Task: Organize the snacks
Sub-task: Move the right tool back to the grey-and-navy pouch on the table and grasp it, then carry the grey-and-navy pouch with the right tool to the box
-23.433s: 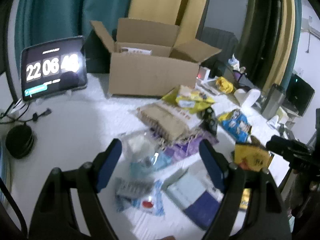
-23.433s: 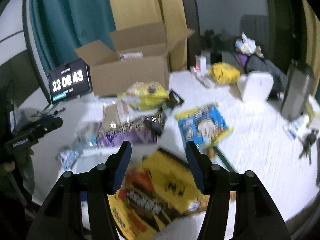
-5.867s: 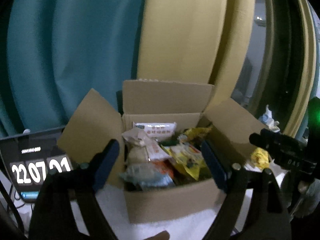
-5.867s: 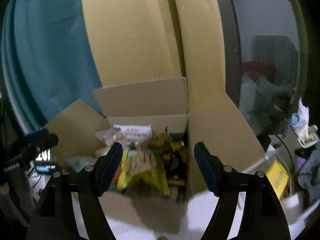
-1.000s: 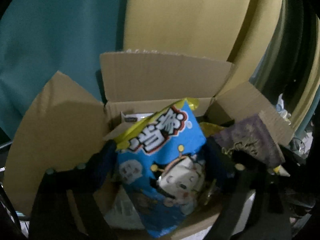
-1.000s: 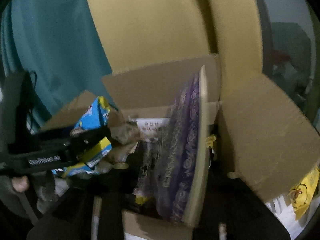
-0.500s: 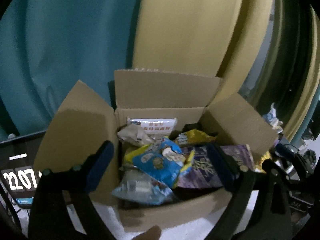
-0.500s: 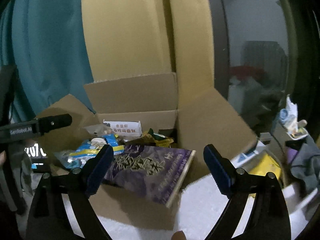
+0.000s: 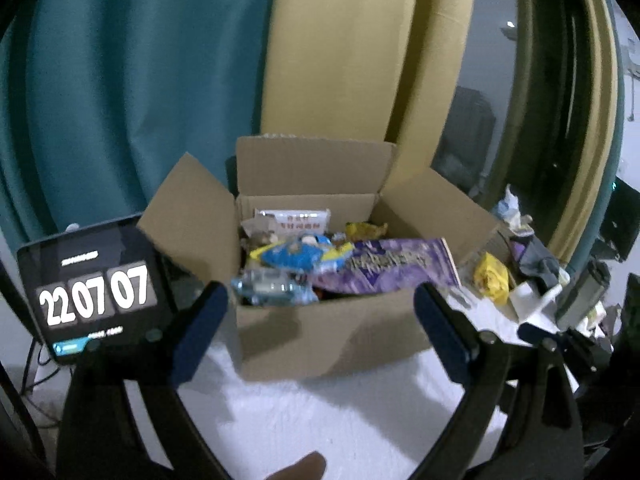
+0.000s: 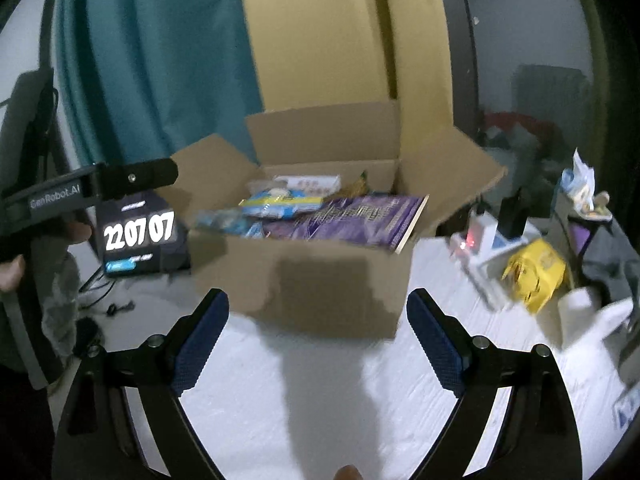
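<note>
Left wrist view: the box (image 9: 320, 332) sits on the white table (image 9: 320, 420) at 12 o'clock from my left gripper (image 9: 320, 332), filled to the rim. A purple pack (image 9: 384, 268) lies on top, its corner overhanging the wall at 2 o'clock; a blue bag (image 9: 292, 254) lies beside it at 9 o'clock. My left gripper is spread wide and holds nothing; my right gripper (image 10: 318, 336) likewise. Judgement: the purple pack needs seating. I would press its raised corner down gently, jaws nearly closed, keeping off the flaps. A yellow packet (image 10: 534, 270) lies on the table at 3 o'clock of the box, possibly outstanding.
</note>
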A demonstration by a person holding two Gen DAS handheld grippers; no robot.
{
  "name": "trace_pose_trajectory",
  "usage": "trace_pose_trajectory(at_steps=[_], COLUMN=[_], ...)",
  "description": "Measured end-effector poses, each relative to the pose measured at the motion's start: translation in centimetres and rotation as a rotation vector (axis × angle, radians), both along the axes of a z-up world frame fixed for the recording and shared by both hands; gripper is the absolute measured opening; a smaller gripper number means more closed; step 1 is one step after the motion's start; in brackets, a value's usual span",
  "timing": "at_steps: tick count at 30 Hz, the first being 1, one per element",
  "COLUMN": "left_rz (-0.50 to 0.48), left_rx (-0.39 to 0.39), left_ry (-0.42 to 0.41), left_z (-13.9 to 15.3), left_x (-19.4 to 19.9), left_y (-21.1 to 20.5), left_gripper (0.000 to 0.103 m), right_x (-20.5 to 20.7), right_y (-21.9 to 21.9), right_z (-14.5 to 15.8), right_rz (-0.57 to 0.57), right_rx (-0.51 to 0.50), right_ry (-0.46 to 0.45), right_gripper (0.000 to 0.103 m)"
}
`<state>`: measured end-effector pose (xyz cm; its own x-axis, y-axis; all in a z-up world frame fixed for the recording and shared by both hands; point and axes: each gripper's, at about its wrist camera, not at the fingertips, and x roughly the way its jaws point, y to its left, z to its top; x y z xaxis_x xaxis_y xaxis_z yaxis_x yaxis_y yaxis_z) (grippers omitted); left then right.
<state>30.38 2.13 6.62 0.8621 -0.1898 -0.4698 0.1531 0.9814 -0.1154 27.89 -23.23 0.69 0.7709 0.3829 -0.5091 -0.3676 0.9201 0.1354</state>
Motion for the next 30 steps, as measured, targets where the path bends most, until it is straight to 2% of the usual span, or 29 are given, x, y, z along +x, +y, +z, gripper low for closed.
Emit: trace_pose_trajectory(at_steps=[6,14,20,30], left_rz=[0.006,0.04,0.064,0.092], left_rx=[0.009,0.024,0.035,0.032], left_ry=[-0.015,0.024,0.047,0.106], left_z=[-1.5,-5.9,-9.3,-13.0], left_x=[-5.0,-10.4,-13.5,-16.4], left_y=[0.4,2.4,4.1,5.7], left_gripper=[0.095,0.095,0.095,0.095], right_x=[-3.4,-7.2,-9.6,-11.9], right_y=[1.1,3.3,6.1,8.7], right_z=[-1.4,-4.8,-9.0,-13.7], right_rz=[0.031,0.085,0.154,0.215], right_rx=[-0.007,-0.011,-0.061,-0.137], right_ry=[0.037,0.134,0.238,0.343], right_gripper=[0.093,0.085,0.075,0.074])
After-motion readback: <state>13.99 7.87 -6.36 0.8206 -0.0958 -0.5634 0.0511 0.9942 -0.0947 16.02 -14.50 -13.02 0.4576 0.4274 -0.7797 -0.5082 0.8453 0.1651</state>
